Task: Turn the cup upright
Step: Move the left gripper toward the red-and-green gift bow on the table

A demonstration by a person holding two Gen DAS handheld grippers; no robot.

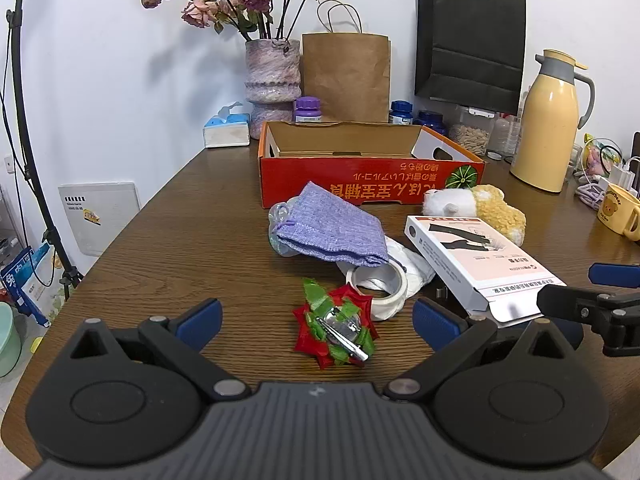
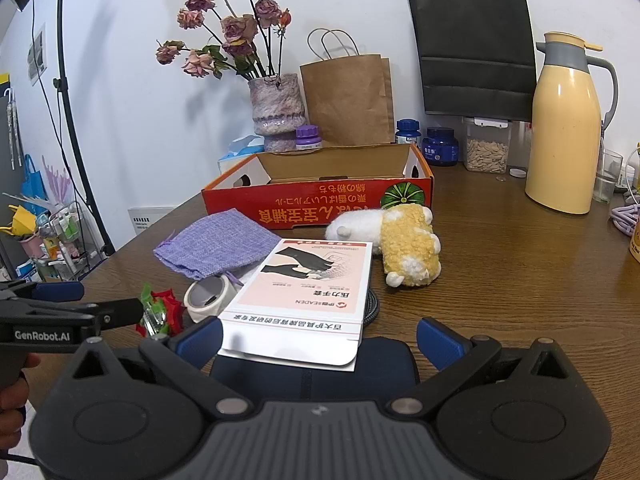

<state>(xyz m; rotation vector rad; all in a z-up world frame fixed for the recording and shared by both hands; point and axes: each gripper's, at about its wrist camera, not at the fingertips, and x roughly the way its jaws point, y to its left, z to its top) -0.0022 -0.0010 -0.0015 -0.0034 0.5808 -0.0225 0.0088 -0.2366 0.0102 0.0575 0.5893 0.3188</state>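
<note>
Both grippers are hovering low over the table [image 1: 192, 240] with jaws spread wide and holding nothing, so the approach step is only beginning. I am judging that the cup [image 1: 279, 224] is the clear thing lying at 12 o'clock from the left gripper [image 1: 316, 320], half under the purple pouch [image 1: 332, 228]; this is not certain. The right gripper [image 2: 320, 340] is pointing at the white box [image 2: 308, 292]. The next move is calling for reaching past the red bow [image 1: 336, 328] and freeing the cup from the pouch.
</note>
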